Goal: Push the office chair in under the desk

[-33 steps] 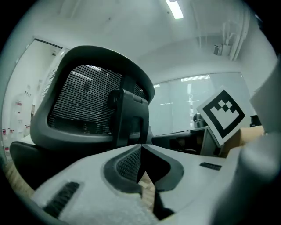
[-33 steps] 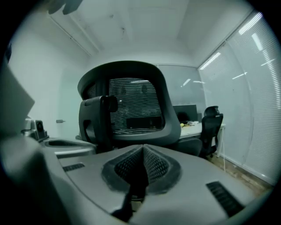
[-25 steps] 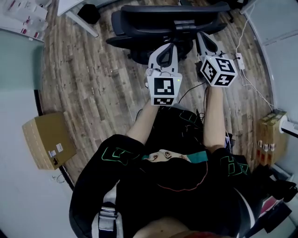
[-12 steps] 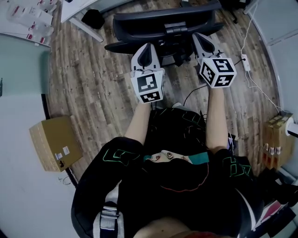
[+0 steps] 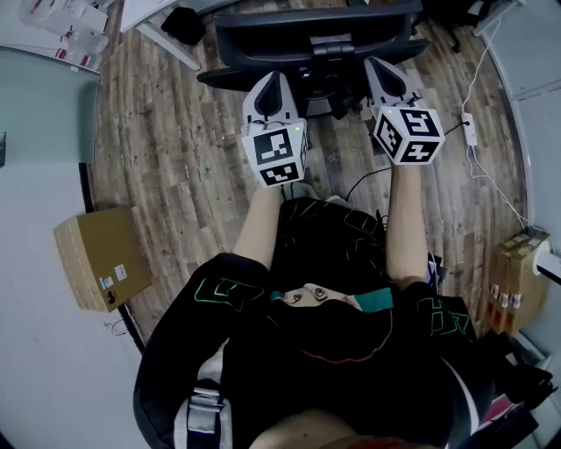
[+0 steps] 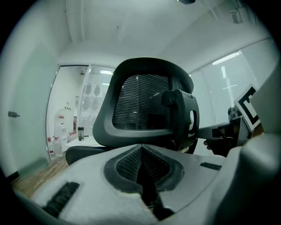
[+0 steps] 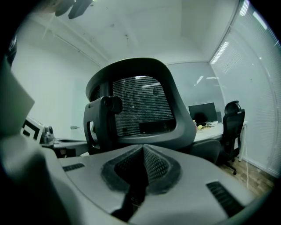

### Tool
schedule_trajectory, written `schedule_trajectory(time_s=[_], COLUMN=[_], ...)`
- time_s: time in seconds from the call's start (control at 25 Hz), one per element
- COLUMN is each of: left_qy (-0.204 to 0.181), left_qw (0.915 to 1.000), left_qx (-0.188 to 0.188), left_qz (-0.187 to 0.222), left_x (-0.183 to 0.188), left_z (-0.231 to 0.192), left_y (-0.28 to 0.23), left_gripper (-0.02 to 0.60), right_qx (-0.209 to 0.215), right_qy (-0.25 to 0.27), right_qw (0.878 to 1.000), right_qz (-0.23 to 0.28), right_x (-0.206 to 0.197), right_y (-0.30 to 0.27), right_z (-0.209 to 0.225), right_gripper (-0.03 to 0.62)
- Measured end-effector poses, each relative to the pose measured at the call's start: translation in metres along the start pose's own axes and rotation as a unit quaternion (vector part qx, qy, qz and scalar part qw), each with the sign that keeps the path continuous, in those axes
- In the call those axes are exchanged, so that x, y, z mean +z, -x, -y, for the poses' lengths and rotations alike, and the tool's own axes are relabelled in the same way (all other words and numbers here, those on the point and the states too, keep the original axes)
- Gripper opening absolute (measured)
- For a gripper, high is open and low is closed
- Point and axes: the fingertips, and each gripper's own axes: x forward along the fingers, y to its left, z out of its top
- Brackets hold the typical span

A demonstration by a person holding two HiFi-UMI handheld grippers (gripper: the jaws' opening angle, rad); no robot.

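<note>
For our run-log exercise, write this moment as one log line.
left gripper: shut, empty, behind chair | right gripper: shut, empty, behind chair | chair: upright, back toward person

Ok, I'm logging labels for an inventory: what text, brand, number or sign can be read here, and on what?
Nothing can be read.
Cardboard box: stickers too small.
White packs: red print, blurred.
Brown cartons: labels too small.
Cubes on left claw and right claw: square patterns, no words.

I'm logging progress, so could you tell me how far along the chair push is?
Done: the left gripper and right gripper are shut, empty and lined up behind the chair. In hand: the push itself, though contact can't be confirmed. Left: the chair stands on open floor, not under the desk.
</note>
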Motion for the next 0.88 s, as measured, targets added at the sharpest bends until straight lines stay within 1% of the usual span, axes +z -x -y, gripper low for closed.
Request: schedule_trajectory(time_s=[0.16,0.32,0.48,0.56,0.64,0.72,0.76,0.88], left_qy=[0.001,0.005,0.014,0.011,0.004,0.001,0.005,0.034], left_qw=[0.9998,0.9994,0.9992,0.9991,0.9993,0.9995,0.9995,0.9989], left_qx=[0.021,0.029,0.037,0.042,0.038,0.032,0.031,0.033], left_qz=[0.0,-0.019,-0.003,-0.002,0.0,0.001,0.001,-0.007], left_x=[0.007,-0.001,0.004,0.004,0.005,0.006,0.006,0.002], left_z=[-0.023,-0.043,-0.059,-0.063,-0.064,-0.068,-0.071,-0.082], left_y=[-0.016,-0.038,-0.057,-0.065,-0.075,-0.086,-0.093,-0.112], left_gripper=[0.009,0.009,0.009,0.009,0.009,0.009,0.009,0.009], right_qx=[-0.008,-0.01,-0.004,-0.003,-0.004,-0.014,-0.022,-0.033], right_qy=[-0.004,-0.019,-0.013,-0.012,-0.012,-0.002,0.009,0.045], right_qw=[1.0,1.0,1.0,1.0,1.0,1.0,1.0,0.998], right_qz=[0.008,0.013,0.002,-0.002,0.002,0.008,0.01,0.002], right_x=[0.006,0.007,0.011,0.01,0.012,0.015,0.017,0.022], right_y=[-0.022,-0.045,-0.07,-0.079,-0.087,-0.098,-0.105,-0.126], right_z=[0.006,0.008,0.008,0.01,0.015,0.019,0.019,0.02], right_gripper=[0.006,0.006,0.006,0.006,0.006,0.006,0.006,0.006])
